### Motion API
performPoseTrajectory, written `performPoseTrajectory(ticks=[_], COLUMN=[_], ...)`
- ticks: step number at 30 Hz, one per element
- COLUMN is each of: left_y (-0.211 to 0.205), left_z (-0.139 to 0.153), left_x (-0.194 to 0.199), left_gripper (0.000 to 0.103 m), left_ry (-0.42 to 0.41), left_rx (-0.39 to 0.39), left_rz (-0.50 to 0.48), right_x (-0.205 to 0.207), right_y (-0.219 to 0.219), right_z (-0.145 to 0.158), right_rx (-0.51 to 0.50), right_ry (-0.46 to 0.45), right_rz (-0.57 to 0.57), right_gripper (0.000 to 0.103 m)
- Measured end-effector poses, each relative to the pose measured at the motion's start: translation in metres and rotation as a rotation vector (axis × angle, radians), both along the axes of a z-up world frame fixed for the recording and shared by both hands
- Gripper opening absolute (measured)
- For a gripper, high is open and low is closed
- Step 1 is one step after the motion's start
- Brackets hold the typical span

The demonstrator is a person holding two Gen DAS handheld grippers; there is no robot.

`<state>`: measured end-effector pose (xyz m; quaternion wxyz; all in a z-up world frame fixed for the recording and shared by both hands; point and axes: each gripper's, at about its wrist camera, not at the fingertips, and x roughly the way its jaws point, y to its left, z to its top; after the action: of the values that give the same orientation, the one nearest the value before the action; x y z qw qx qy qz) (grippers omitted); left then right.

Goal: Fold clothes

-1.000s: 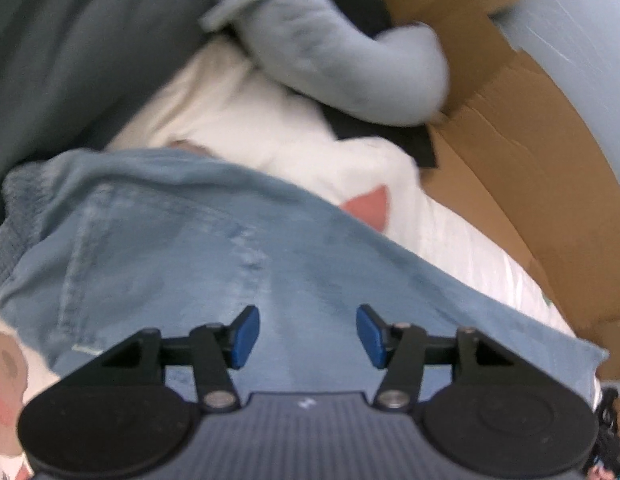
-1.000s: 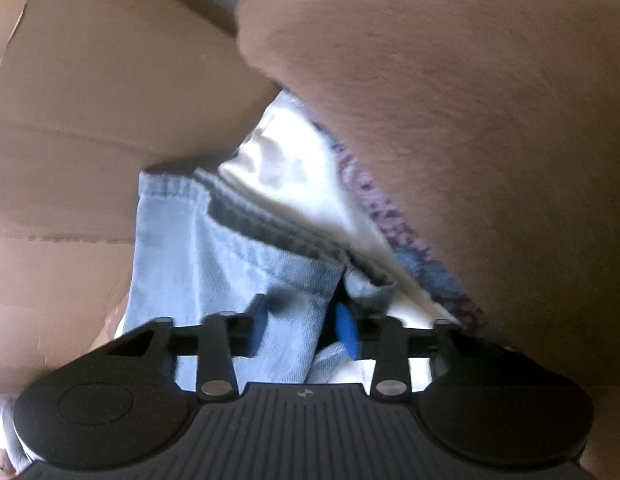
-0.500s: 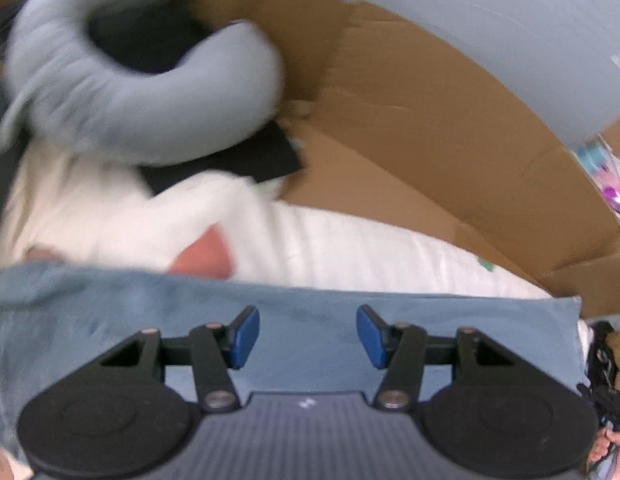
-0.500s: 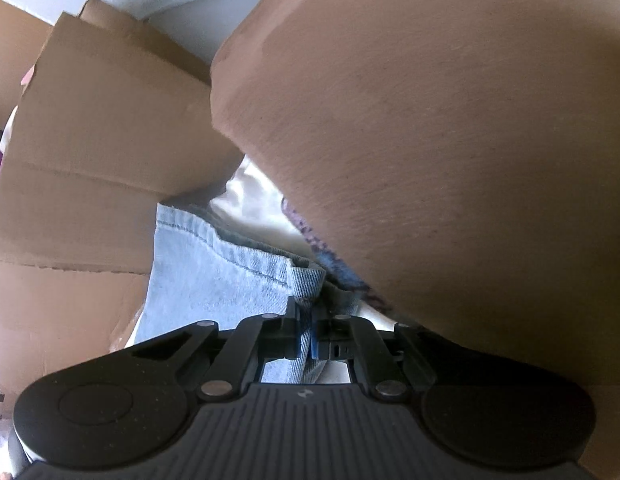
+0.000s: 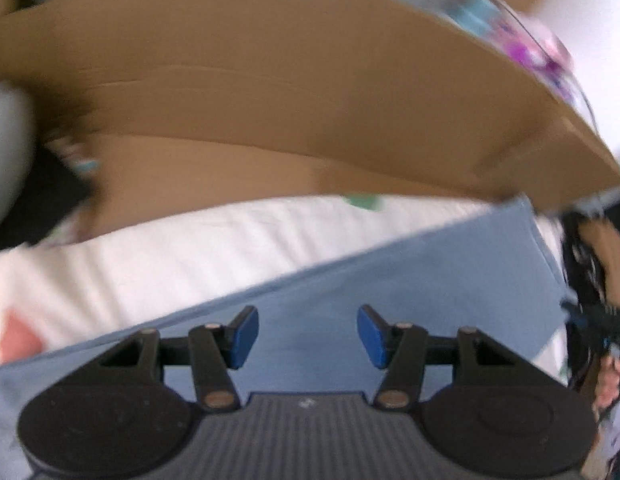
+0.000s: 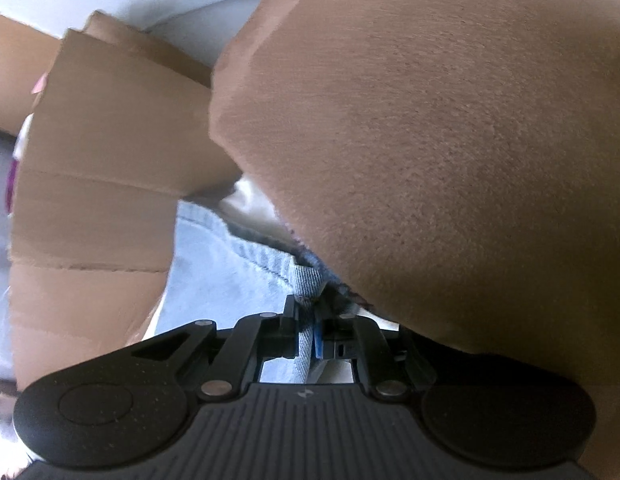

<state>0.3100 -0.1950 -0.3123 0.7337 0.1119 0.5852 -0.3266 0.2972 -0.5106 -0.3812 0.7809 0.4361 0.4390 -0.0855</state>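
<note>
The left tongs (image 5: 307, 336), black-armed with blue pads, point steeply downward with their jaws standing apart and nothing pinched between them. The right tongs (image 6: 307, 338), of the same build, angle downward; their jaws are opening slightly yet the pads still pinch a fold of pale blue denim.

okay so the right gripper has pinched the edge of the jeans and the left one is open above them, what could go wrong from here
1. The right gripper pinches only a thin edge of the jeans, and its jaws are easing open, so the denim may slip out.
2. The left gripper hangs open over the jeans, holding nothing; pulling from one corner could drag or bunch them across the white bedding.
</note>
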Motion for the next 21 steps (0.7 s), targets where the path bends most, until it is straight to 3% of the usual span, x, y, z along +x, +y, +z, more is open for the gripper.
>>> performPoseTrajectory(ticks=[3, 5, 6, 14, 16, 21], left_y=[-0.034, -0.053, -0.062, -0.125, -0.141, -0.161], left_z=[-0.011, -0.015, -0.016, -0.039, -0.049, -0.057], left_x=[-0.023, -0.04, -0.048, -0.089, -0.102, -0.125], left_gripper=[0.058, 0.059, 0.059, 0.062, 0.062, 0.063], left_ry=[0.017, 0.009, 0.009, 0.046, 0.053, 0.1], left_rx=[0.007, 0.024, 0.028, -0.018, -0.026, -0.089], left_rz=[-0.105, -0.195, -0.232, -0.464, -0.522, -0.598], right_x=[-0.005, -0.005, -0.004, 0.0, 0.006, 0.022], right_y=[0.002, 0.005, 0.006, 0.012, 0.018, 0.034], right_z=[-0.001, 0.0, 0.001, 0.019, 0.024, 0.039], right_rx=[0.008, 0.004, -0.002, -0.038, -0.07, -0.133], right_ry=[-0.028, -0.037, -0.041, -0.03, -0.006, 0.103], right_rz=[0.052, 0.102, 0.128, 0.208, 0.235, 0.251], right_gripper=[0.02, 0.037, 0.04, 0.041, 0.045, 0.044])
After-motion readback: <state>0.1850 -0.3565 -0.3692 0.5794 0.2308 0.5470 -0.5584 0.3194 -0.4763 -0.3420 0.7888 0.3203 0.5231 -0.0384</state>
